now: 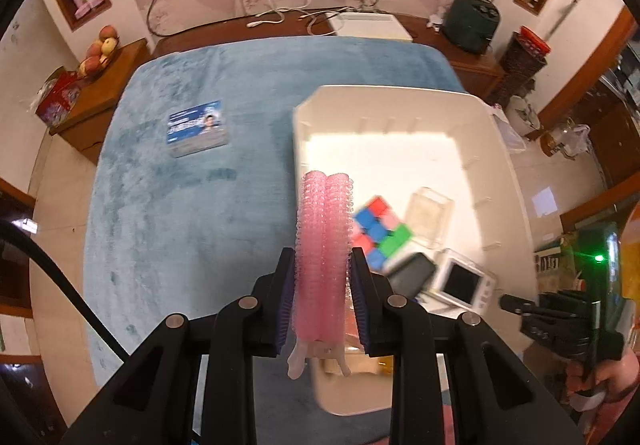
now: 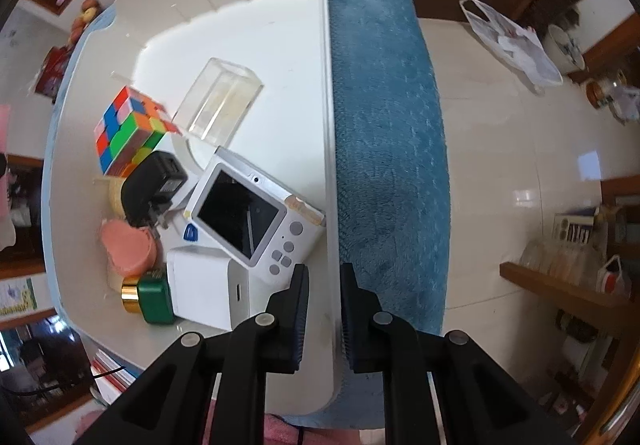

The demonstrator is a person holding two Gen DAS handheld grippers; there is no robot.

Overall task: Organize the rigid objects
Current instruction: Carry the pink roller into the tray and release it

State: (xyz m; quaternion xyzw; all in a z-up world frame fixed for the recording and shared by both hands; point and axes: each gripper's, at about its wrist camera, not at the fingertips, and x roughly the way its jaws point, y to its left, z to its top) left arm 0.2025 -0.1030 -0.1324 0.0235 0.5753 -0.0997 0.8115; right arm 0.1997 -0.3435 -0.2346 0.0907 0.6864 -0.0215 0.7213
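The left gripper (image 1: 322, 301) squeezes the pink spiky rollers (image 1: 323, 245), which point long-ways away from it, over the near-left corner of the white bin (image 1: 384, 93). The right gripper (image 2: 324, 309) straddles the bin's right wall.

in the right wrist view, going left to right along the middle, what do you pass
rubik's cube → clear plastic box → white bin's wall → blue plush cover → tiled floor
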